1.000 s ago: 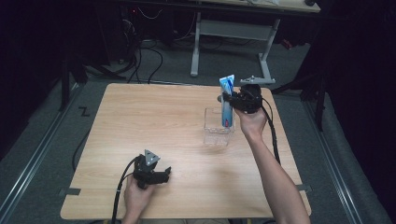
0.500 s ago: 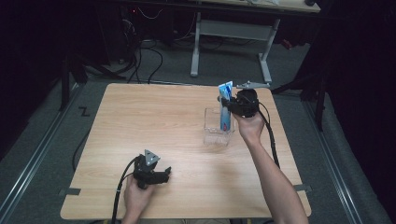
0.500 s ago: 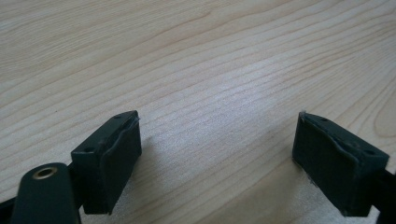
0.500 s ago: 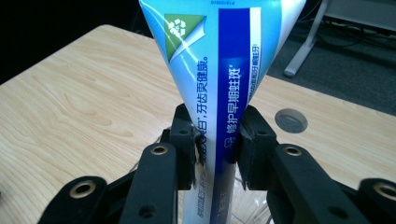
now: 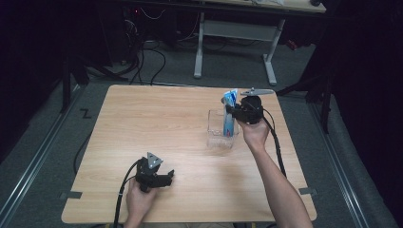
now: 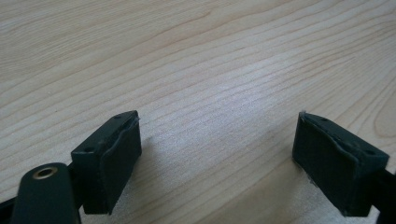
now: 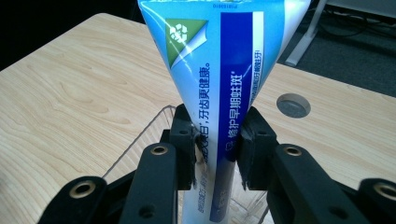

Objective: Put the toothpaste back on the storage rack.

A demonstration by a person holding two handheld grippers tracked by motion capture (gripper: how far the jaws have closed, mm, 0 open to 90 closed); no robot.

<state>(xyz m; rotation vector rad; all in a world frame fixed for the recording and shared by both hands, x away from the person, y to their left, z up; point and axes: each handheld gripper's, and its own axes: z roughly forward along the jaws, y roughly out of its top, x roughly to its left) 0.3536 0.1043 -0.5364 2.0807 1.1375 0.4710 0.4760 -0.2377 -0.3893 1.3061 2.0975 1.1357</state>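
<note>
A blue and white toothpaste tube (image 5: 230, 113) (image 7: 219, 88) stands upright, its lower end inside a clear plastic cup (image 5: 221, 129) (image 7: 144, 140) on the right half of the wooden table (image 5: 157, 123). My right gripper (image 5: 234, 114) (image 7: 217, 144) is shut on the tube's middle, held from the right over the cup. My left gripper (image 5: 164, 179) (image 6: 217, 163) rests low on the table near the front edge, jaws wide open with only bare wood between them.
A round cable hole (image 7: 293, 104) lies in the tabletop behind the cup. Beyond the table stand a desk frame (image 5: 237, 33) and floor cables (image 5: 147, 52). The gripper cables (image 5: 275, 147) trail toward the front edge.
My right gripper has sunk with the tube, so the tube's lower end sits deeper in the cup. The left gripper has stayed where it was.
</note>
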